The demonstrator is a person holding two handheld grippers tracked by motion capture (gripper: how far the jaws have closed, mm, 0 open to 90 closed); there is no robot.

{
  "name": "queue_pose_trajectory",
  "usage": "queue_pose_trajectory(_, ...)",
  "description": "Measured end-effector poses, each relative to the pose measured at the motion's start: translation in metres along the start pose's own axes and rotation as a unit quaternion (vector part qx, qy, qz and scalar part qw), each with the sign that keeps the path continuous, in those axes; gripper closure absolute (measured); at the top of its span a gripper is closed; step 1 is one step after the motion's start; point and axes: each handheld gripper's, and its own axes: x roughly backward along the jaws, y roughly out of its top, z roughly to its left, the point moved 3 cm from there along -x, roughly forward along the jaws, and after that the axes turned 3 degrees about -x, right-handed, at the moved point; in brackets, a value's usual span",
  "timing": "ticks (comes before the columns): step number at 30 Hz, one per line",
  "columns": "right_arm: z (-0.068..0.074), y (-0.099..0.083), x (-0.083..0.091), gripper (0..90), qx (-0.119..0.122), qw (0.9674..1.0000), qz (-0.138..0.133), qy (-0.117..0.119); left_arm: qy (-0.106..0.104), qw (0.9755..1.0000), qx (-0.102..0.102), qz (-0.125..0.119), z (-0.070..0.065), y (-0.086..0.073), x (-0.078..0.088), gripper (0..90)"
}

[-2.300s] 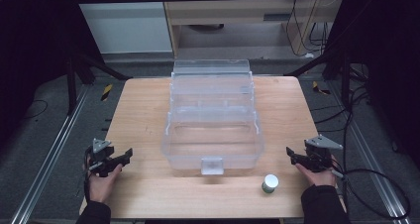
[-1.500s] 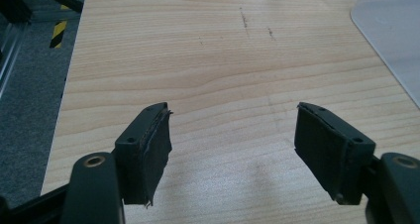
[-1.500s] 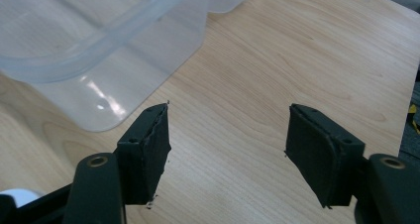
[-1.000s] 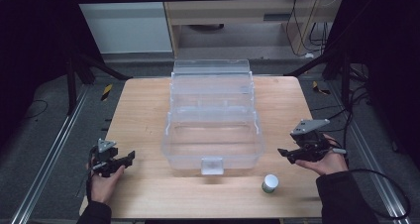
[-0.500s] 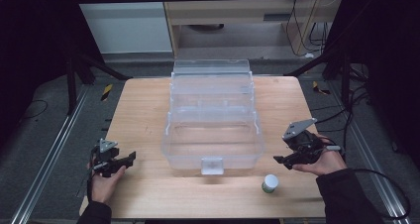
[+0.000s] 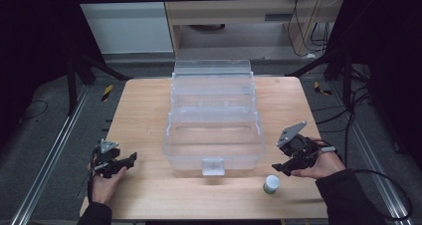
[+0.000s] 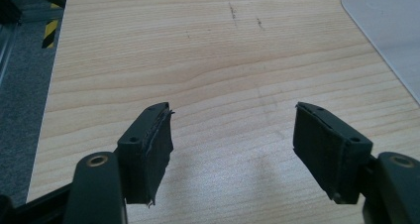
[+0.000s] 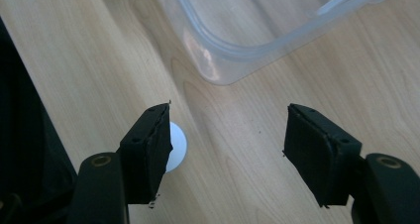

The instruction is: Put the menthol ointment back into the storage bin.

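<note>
A clear plastic tiered box point(image 6: 214, 120) stands open in the middle of the wooden table point(image 6: 144, 110). A small white-capped jar point(image 6: 271, 183) stands near the front edge, right of the box's latch. My right gripper point(image 6: 279, 166) hovers just right of and above the jar, open, tilted down toward it. In the right gripper view the jar's white cap point(image 8: 177, 147) peeks out behind the left jaw, and the box's corner point(image 8: 223, 60) lies ahead. My left gripper point(image 6: 130, 160) rests open at the front left, over bare wood point(image 7: 233, 80).
The box's rounded corner point(image 7: 386, 30) shows at the upper right of the left gripper view. Black frame posts and cables flank the table on a grey floor point(image 6: 45, 130). A cabinet point(image 6: 239, 16) stands behind the table.
My right gripper has swung in from the table's right edge toward the jar and tilted downward. The left gripper has stayed about where it was.
</note>
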Motion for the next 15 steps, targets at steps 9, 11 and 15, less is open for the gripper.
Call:
queue_pose_trajectory(9,0.01,0.001,-0.01,37.8,0.026,0.9989,0.033,0.022,-0.002,1.0,-0.001,0.001,0.0,0.0,0.0,31.0)
queue_pose_trajectory(11,0.013,0.0,-0.012,38.1,0.033,0.9982,0.041,0.028,-0.002,1.0,-0.002,0.001,0.0,0.0,0.0,31.1)
queue_pose_trajectory(15,0.016,-0.003,-0.019,38.8,0.042,0.9969,0.057,0.035,-0.003,1.0,-0.003,0.002,-0.001,0.0,0.0,31.2)
